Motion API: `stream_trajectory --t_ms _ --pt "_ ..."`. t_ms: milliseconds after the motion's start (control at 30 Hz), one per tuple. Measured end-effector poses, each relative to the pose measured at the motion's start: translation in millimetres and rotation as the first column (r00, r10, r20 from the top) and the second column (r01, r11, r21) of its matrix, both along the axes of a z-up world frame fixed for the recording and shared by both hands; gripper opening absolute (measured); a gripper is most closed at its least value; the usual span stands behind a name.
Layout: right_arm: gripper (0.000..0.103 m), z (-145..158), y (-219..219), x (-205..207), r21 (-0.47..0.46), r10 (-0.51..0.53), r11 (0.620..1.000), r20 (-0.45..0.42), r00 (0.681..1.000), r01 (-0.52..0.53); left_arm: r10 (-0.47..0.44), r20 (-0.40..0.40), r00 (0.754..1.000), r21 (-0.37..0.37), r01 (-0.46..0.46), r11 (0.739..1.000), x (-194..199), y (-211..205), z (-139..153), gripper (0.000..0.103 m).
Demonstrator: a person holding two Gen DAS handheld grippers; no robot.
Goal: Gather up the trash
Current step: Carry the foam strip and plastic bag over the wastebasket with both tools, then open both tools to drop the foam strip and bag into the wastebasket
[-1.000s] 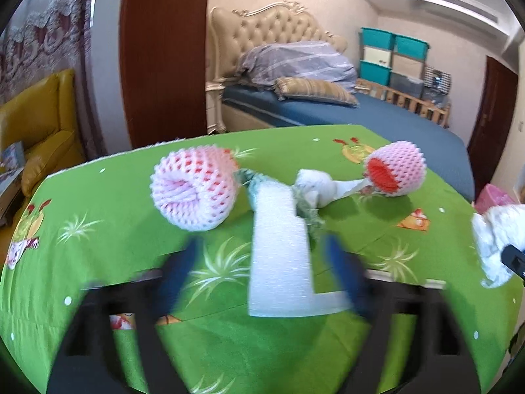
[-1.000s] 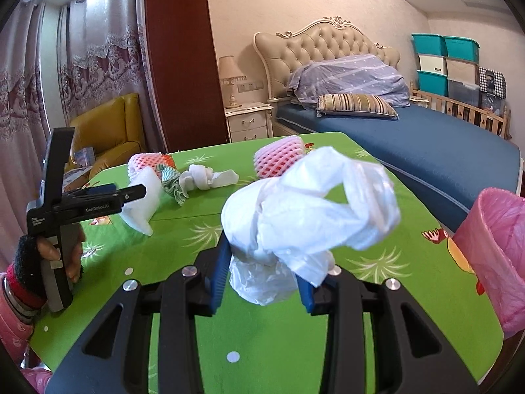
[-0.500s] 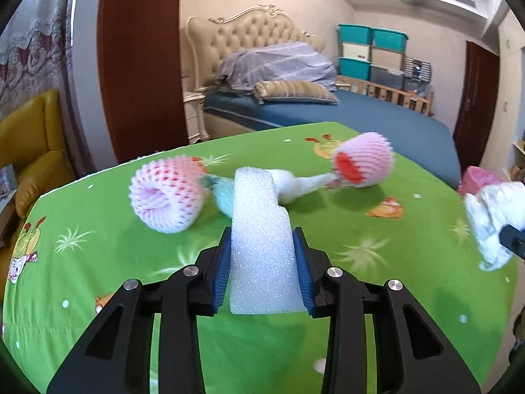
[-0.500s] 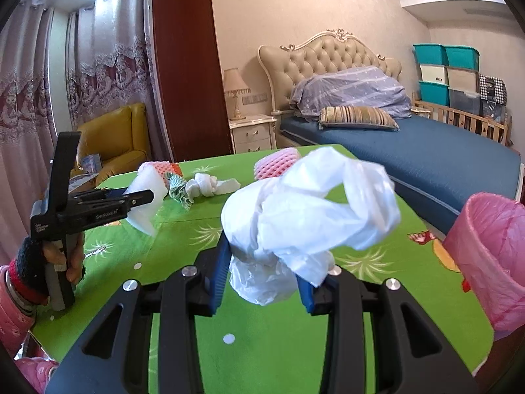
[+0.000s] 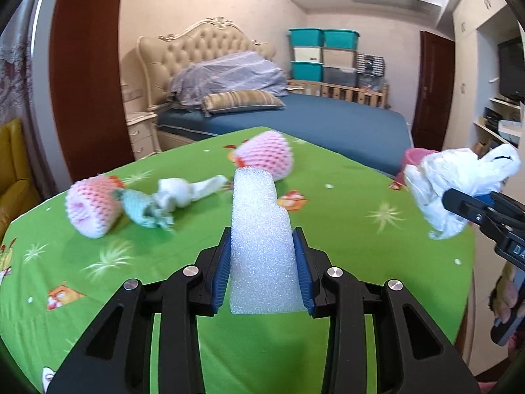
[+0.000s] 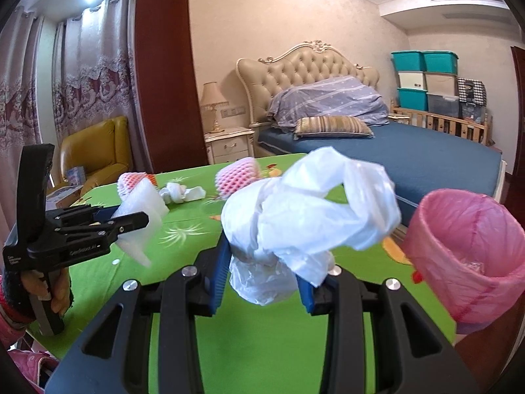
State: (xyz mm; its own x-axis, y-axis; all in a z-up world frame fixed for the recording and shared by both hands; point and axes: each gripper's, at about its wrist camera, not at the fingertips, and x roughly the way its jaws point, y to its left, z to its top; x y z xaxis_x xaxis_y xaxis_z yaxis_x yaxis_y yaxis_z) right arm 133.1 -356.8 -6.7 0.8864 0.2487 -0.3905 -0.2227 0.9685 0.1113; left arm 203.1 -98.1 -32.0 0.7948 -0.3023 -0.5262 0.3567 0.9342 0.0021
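White foam block is clamped in left gripper, above the green table. Crumpled plastic bag is pinched in right gripper near pink bin. Loose bag could be snagged on a pad at release and miss the rim.

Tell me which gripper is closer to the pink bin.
Right. The right gripper with the bag is beside the bin; the left gripper is across the table.

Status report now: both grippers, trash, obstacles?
Left gripper shut on white foam block. Right gripper shut on crumpled white plastic bag. Pink-lined bin close, unobstructed.
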Motion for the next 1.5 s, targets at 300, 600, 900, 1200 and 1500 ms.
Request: stream_trajectory --t_ms 300,600,900,1200,1500 --pt "0.035 0.5 -43.9 -12.9 0.016 -0.093 0.996 0.022 0.995 0.092 -0.113 0.01 0.994 0.025 0.113 0.993 -6.7 -56.1 9.3 0.034" --pt "0.035 -4.5 -110.7 -31.4 0.029 -0.226 0.974 0.026 0.974 0.225 -0.255 -0.013 0.967 0.012 0.256 0.967 -2.2 -130.9 19.3 0.034" --pt "0.035 -8.8 -170.4 -42.6 0.025 -0.332 0.943 0.029 0.943 0.331 -0.396 -0.046 0.917 -0.005 0.396 0.918 7.1 -213.8 24.9 0.034" --pt "0.035 -8.7 -214.8 -21.0 -0.01 -0.383 0.923 0.023 0.923 0.384 -0.459 -0.077 0.885 -0.028 0.459 0.888 35.6 -280.5 28.7 0.034" --pt "0.036 -12.7 -240.0 8.5 -0.042 -0.409 0.912 -0.001 0.913 0.409 -0.488 -0.067 0.87 0.0 0.489 0.872 52.2 -331.6 27.2 0.035"
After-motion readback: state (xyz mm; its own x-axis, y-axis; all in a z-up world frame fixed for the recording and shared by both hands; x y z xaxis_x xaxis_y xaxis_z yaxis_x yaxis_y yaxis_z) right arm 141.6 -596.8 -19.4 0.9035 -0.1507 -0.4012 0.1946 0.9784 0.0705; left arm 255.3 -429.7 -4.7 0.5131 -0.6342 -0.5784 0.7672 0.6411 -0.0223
